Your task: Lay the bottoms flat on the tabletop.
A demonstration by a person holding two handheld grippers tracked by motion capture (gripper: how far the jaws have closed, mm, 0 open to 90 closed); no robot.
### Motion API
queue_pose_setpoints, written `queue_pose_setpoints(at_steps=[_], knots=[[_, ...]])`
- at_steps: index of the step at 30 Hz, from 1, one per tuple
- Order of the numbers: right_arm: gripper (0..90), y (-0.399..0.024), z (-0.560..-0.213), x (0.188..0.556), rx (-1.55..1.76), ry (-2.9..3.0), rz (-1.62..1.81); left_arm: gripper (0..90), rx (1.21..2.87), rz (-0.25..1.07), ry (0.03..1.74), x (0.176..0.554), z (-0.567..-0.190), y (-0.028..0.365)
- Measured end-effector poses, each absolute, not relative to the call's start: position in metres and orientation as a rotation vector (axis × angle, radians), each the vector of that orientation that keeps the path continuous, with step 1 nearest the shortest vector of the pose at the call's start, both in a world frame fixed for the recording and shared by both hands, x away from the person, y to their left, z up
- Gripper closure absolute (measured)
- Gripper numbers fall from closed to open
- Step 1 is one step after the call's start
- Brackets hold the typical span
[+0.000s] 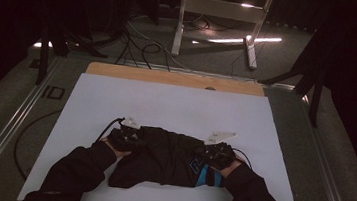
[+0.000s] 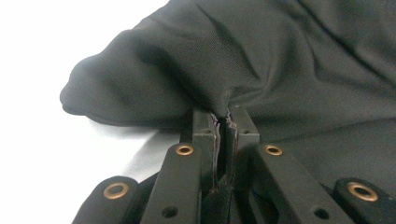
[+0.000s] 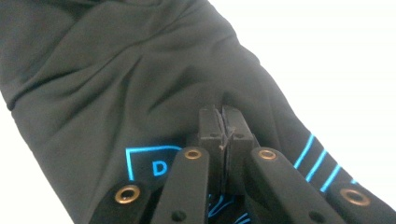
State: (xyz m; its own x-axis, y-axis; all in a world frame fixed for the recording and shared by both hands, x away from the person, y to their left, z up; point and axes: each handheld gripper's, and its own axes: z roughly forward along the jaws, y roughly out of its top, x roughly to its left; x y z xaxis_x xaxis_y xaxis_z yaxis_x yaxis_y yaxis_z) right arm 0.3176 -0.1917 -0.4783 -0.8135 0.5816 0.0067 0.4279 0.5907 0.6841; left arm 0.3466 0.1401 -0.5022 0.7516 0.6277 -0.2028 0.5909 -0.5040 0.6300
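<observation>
Left gripper (image 2: 223,122): clamped on black garment (image 2: 289,70) fold.
Right gripper (image 3: 222,122): pinched on its fabric beside blue print (image 3: 154,163).

Count, high view: one black garment (image 1: 163,159) with blue print; one white table (image 1: 166,104). Two hand-held grippers: left hand-held gripper (image 1: 123,136), right hand-held gripper (image 1: 217,152). Two black sleeves (image 1: 78,170). Beyond the table, one white frame (image 1: 220,14) on the floor.

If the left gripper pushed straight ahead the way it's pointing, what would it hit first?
The black garment: the left gripper is already shut on a fold of it, with more bunched cloth directly ahead.
</observation>
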Motion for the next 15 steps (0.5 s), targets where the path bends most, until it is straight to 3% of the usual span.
queue_pose_setpoints(at_steps=[10, 15], knots=[[89.6, -0.195, -0.444, 0.337, 0.823, 2.485, 1.084, 85.2, 2.122, 0.139, 0.881, 0.360, -0.456, 0.152], [89.5, -0.204, -0.417, 0.327, 0.803, 2.405, 1.173, 85.1, 2.077, 0.139, 0.826, 0.340, -0.432, 0.161]])
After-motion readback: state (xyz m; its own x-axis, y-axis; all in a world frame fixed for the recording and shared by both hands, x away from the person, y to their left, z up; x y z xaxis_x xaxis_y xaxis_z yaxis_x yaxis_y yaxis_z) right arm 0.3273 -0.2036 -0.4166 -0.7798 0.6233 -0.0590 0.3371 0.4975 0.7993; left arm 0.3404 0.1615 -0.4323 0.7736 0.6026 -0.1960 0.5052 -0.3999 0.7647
